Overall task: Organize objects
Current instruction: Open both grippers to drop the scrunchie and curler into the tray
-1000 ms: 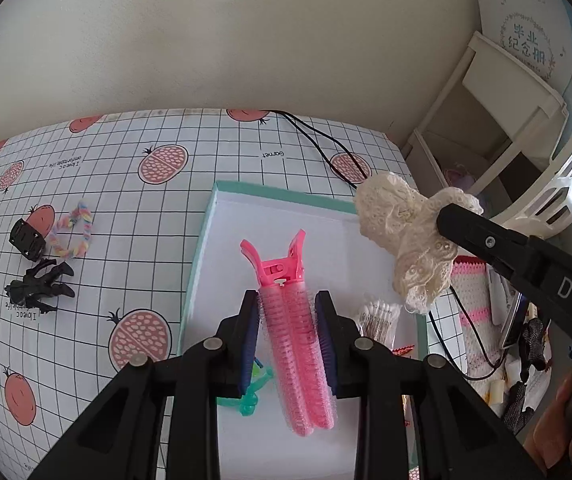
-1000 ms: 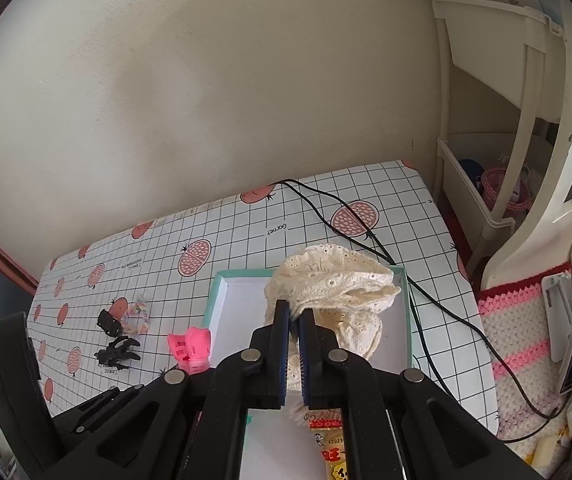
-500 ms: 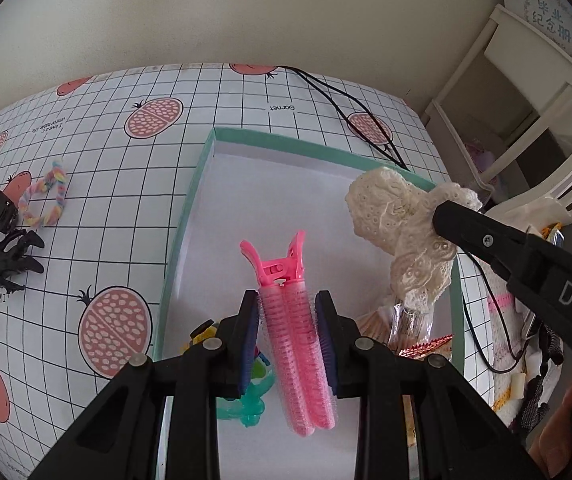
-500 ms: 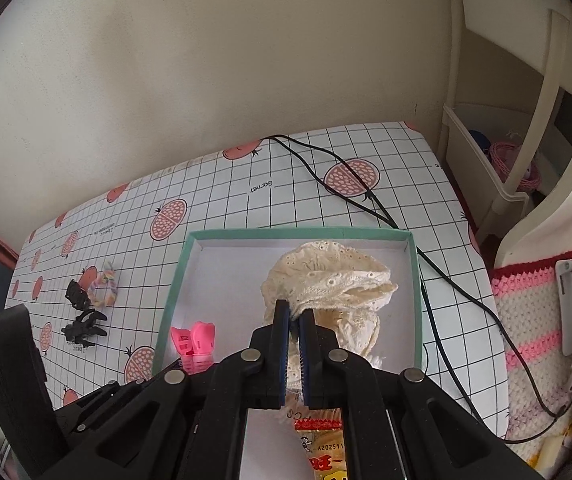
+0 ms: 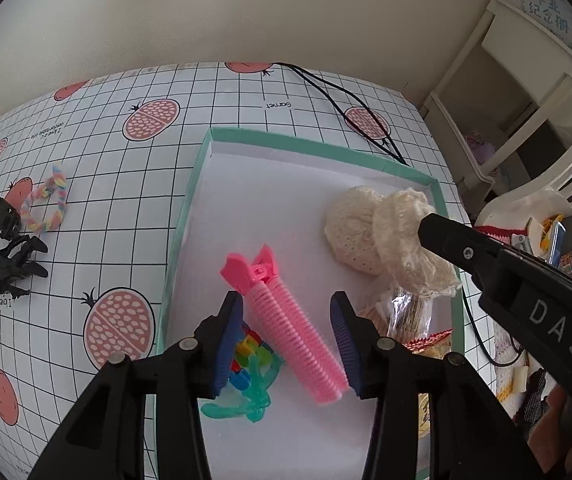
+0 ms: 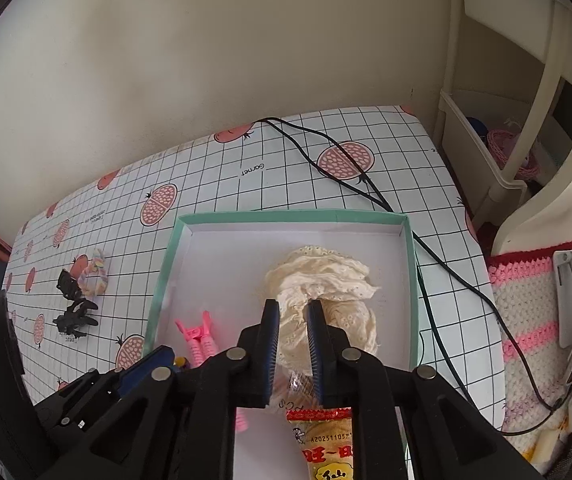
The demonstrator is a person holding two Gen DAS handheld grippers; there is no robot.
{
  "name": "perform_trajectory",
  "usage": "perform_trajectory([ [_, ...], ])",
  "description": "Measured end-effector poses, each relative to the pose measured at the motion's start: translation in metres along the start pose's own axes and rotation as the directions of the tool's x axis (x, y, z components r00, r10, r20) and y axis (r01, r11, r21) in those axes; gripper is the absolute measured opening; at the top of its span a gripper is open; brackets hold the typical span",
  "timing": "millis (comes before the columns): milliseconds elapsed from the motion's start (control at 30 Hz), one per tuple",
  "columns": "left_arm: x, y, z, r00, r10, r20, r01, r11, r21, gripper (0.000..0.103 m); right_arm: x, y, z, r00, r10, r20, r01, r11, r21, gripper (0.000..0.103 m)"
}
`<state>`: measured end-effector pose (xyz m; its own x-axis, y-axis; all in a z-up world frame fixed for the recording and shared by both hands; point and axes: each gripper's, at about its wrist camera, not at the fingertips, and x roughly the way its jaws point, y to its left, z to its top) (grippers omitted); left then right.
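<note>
Over the teal-rimmed box (image 5: 184, 216): both tools low inside, hair items going in.
L tool (image 5: 287, 340) jaws wide apart, holding nothing; pink hair roller clip (image 5: 286, 328) lies on box floor between the pads, touching neither, slanted. Coloured clips and teal claw clip (image 5: 252, 396) just beside it, under L pad. R tool (image 6: 291, 350) jaws part open w/ cream lace scrunchie (image 6: 325, 292) between them; grip vs. loose contact — cannot tell. Scrunchie rests on box floor, R side, over a snack packet (image 6: 325, 440). Outside box on tabletop (image 5: 126, 184), L: pastel scrunchie (image 5: 48, 208), black claw clips (image 5: 10, 256). Black cable (image 6: 365, 184) runs past box's far R corner.
</note>
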<state>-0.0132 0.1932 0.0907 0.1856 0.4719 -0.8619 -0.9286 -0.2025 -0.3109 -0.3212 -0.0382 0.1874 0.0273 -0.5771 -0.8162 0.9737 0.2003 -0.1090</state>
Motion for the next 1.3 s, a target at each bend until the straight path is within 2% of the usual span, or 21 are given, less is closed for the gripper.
perform_trajectory([
  [200,-0.015,0.001,0.005,1.000,0.000,0.016,0.000,1.000,0.022,0.047,-0.016,0.004,0.005,1.000,-0.008,0.030,0.008,1.000,-0.008,0.019],
  [467,-0.043,0.009,0.013,0.997,0.014,0.080,-0.017,0.999,0.039,0.048,-0.027,0.011,0.007,0.998,-0.017,0.057,0.018,1.000,-0.020,0.020],
  [500,-0.044,0.012,0.013,0.996,0.021,0.083,-0.024,0.999,0.038,0.051,-0.026,0.011,0.007,0.998,-0.021,0.051,0.022,1.000,-0.020,0.023],
  [567,-0.044,0.018,0.013,0.995,0.044,0.084,-0.047,0.998,0.031,0.054,-0.021,0.012,0.005,0.998,-0.036,0.042,0.038,0.999,-0.028,0.048],
  [700,-0.041,0.034,0.013,0.990,0.116,0.079,-0.118,0.993,0.020,0.056,-0.014,0.014,0.002,0.998,-0.056,0.028,0.058,0.997,-0.047,0.059],
  [733,-0.040,0.039,0.013,0.988,0.135,0.079,-0.137,0.991,0.011,0.058,-0.012,0.014,0.002,0.998,-0.054,0.024,0.055,0.997,-0.045,0.065],
  [800,-0.040,0.048,0.012,0.985,0.158,0.077,-0.158,0.987,-0.002,0.066,-0.009,0.015,0.001,0.999,-0.051,0.016,0.051,0.997,-0.051,0.069],
  [900,-0.041,0.059,0.013,0.980,0.185,0.077,-0.185,0.983,-0.008,0.067,-0.009,0.019,-0.001,0.998,-0.057,0.023,0.058,0.996,-0.063,0.080],
  [967,-0.042,0.065,0.013,0.976,0.205,0.079,-0.204,0.979,-0.011,0.075,-0.009,0.021,-0.001,0.998,-0.054,0.025,0.056,0.996,-0.070,0.088],
  [1000,-0.042,0.068,0.013,0.975,0.207,0.081,-0.207,0.978,-0.011,0.080,-0.009,0.022,-0.002,0.998,-0.053,0.026,0.055,0.996,-0.072,0.090],
  [1100,-0.041,0.076,0.014,0.974,0.214,0.075,-0.214,0.977,-0.009,0.082,-0.008,0.025,-0.003,0.998,-0.054,0.025,0.056,0.995,-0.080,0.095],
  [1167,-0.041,0.081,0.014,0.973,0.218,0.079,-0.217,0.976,-0.010,0.090,-0.007,0.027,-0.003,0.998,-0.057,0.024,0.059,0.995,-0.086,0.097],
  [1300,-0.043,0.089,0.015,0.972,0.218,0.088,-0.218,0.976,-0.011,0.090,-0.007,0.030,-0.004,0.998,-0.059,0.027,0.062,0.994,-0.093,0.100],
])
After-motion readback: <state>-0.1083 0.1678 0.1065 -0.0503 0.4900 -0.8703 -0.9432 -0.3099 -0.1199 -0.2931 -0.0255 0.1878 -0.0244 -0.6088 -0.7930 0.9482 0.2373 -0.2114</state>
